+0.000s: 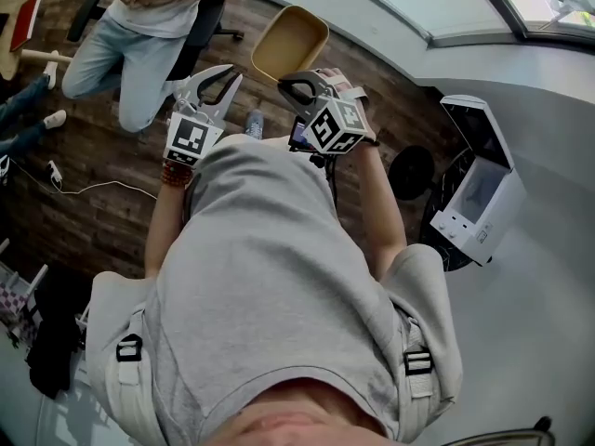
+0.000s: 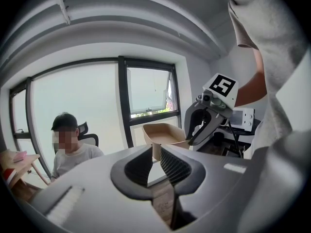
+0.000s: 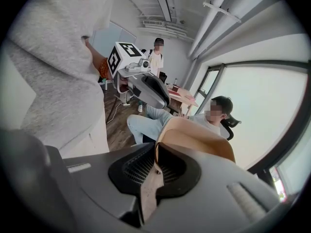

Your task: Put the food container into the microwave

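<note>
Food container (image 1: 290,40) of tan moulded fibre, shallow and rectangular with rounded corners, carried empty in mid-air above dark wooden plank floor (image 1: 102,147). One rim pinched between the closed jaws of the right hand-held gripper (image 3: 156,149). Left hand-held gripper (image 2: 154,149) just beside it, jaws only a narrow gap apart, gripping nothing. White microwave (image 1: 476,189) with door swung open, well off to the right on pale grey worktop (image 1: 548,295). Judged light but thin-walled, likely to flex or tip from a one-edge hold. Best steadied at the opposite rim, kept level, squeezed gently. Seated person in pale T-shirt and jeans (image 1: 149,26) nearby.
</note>
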The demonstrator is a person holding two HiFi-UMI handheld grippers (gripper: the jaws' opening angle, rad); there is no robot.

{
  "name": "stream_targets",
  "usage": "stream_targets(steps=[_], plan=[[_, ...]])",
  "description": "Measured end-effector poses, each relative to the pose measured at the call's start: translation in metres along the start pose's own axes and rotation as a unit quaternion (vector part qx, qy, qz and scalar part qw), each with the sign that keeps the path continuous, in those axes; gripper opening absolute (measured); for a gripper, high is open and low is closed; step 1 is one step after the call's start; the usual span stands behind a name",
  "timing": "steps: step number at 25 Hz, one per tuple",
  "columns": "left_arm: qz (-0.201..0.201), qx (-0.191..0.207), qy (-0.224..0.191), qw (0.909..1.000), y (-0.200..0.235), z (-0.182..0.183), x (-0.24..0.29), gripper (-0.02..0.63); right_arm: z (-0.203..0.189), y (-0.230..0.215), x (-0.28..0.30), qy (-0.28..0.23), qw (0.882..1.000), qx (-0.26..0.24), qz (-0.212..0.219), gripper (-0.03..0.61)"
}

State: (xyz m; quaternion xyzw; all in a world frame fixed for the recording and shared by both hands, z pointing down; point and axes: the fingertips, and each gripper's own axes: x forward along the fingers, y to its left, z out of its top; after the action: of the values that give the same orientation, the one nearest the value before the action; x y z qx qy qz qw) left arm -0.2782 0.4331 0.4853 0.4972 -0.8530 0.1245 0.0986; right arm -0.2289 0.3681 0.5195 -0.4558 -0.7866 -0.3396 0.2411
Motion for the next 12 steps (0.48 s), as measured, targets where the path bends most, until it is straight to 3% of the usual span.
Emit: stream_targets(steps=[12], plan=[[-0.105, 0.032, -0.034, 0.9934, -0.057, 0.053, 0.077, 0.046, -0.054, -0.014, -0.064, 0.046, 0.992, 0.088, -0.075, 0.038]])
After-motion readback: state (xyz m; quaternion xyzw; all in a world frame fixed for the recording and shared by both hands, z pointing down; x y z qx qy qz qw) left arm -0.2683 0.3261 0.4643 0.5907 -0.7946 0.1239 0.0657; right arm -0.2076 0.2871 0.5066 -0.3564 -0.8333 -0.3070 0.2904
